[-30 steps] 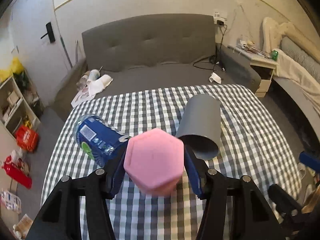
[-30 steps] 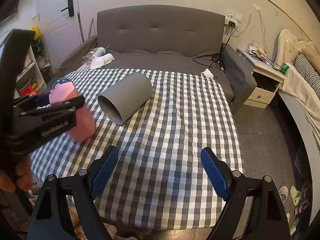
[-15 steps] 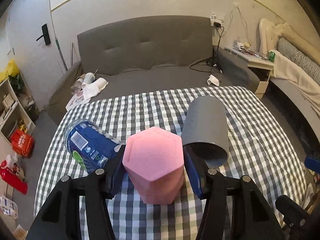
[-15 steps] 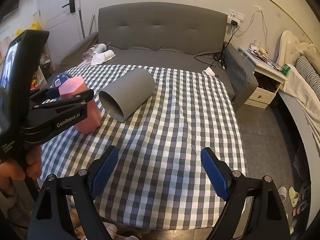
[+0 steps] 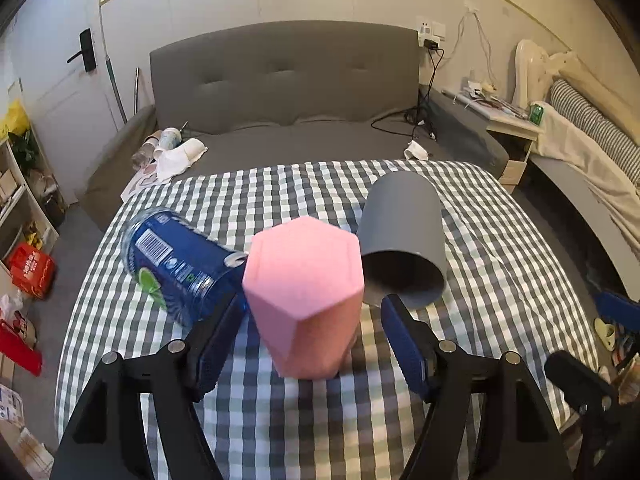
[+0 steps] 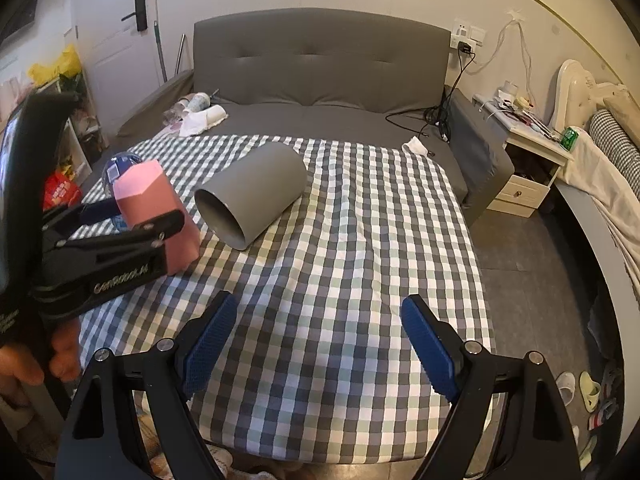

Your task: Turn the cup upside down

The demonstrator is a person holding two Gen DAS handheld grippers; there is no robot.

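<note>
Now the pink cup [image 5: 305,296] stands inverted near the bed's [image 5: 500,320] left edge; the left gripper [image 5: 310,332], released around it, should withdraw straight back. The right gripper [image 6: 316,344] hangs spread, empty.

On the checkered cloth [image 5: 500,248] you have one pink cup [image 5: 306,296], one grey cup [image 5: 402,236] and one blue bottle [image 5: 180,260].

We note soft, even indoor light in both views, moderately bright, no hard glare. Faint shadows pool beneath the grey cup [image 5: 401,236] and pink cup [image 5: 306,300]. Fisheye bending is strong: walls bow, corners go black. The left claw [image 6: 132,220] looks slightly blurred in the right view; elsewhere focus is reasonably sharp.
</note>
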